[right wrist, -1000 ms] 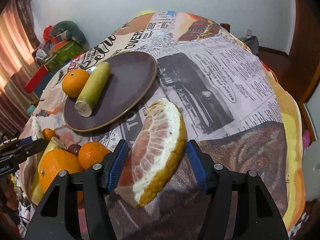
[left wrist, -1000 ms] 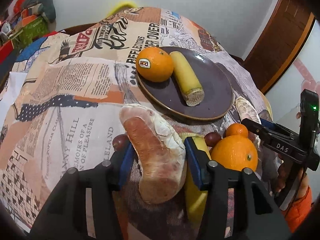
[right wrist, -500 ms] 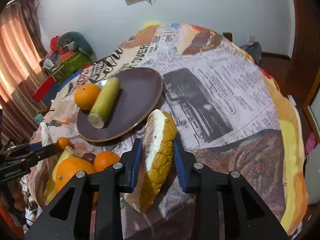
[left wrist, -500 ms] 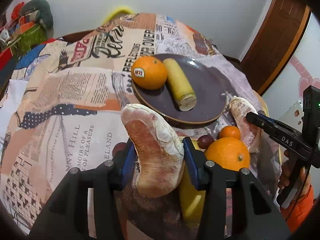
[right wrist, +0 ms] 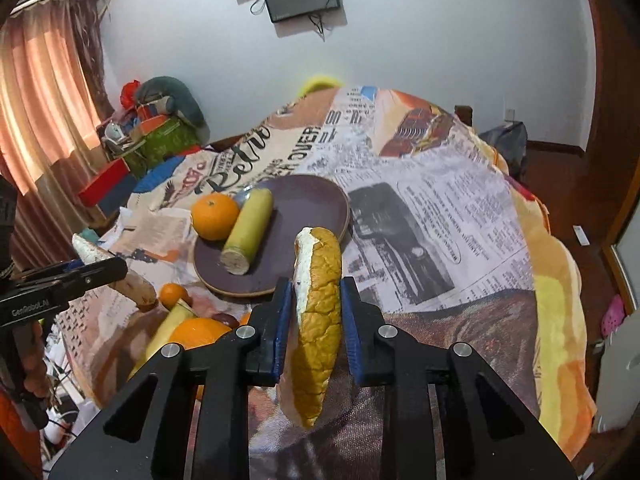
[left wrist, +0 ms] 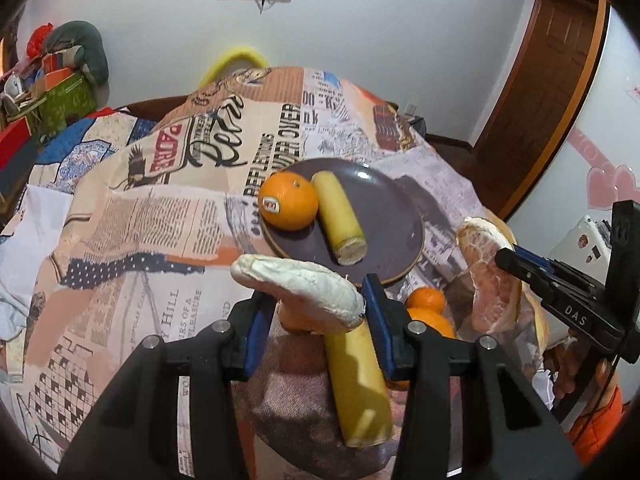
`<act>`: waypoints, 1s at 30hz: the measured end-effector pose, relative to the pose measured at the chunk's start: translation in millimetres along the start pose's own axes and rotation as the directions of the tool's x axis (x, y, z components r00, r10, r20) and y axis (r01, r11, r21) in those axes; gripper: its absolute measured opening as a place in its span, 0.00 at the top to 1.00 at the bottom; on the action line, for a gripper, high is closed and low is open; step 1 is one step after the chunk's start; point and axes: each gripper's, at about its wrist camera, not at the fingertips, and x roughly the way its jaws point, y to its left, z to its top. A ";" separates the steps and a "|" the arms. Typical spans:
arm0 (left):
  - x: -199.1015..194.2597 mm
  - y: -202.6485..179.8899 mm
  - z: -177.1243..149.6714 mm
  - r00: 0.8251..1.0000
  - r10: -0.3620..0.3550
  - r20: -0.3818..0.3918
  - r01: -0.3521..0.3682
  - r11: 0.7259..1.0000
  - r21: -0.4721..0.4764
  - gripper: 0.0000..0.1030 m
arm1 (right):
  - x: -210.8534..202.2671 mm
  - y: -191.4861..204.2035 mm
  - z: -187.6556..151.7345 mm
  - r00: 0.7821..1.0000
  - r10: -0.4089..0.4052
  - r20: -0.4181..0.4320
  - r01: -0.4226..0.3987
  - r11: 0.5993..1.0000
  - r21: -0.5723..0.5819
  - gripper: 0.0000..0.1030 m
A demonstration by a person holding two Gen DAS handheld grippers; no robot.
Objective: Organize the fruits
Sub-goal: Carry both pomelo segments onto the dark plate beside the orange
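both pomelo wedges now lifted, left claw (left wrist: 316, 312) and "das" right claw (right wrist: 314, 312) each clamped on one.

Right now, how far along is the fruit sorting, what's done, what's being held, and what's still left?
Done: an orange and a yellow stalk piece lie on the purple plate. In hand: the left gripper is shut on a pomelo wedge, and the right gripper on a second pomelo wedge, both lifted. Left: loose oranges, another stalk piece and some small dark fruit on the cloth.
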 end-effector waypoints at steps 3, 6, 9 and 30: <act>-0.2 -3.0 6.2 1.000 -0.002 0.013 0.001 1.000 0.010 0.57 | -4.0 1.4 4.4 1.000 0.004 0.020 -0.004 1.000 0.002 0.79; 2.4 -6.5 13.1 1.000 -0.003 0.020 0.002 1.000 0.022 0.57 | -6.0 3.2 9.9 0.999 0.008 0.037 -0.008 1.000 0.000 0.79; 7.6 -8.3 19.7 1.000 -0.002 0.023 0.001 1.000 0.029 0.57 | -5.0 5.7 15.5 0.999 0.010 0.050 -0.010 1.000 -0.009 0.79; 72.0 -3.7 46.8 0.999 -0.002 -0.042 0.004 0.999 0.046 0.57 | 40.3 19.0 48.1 0.994 0.081 0.067 -0.079 0.996 -0.034 0.80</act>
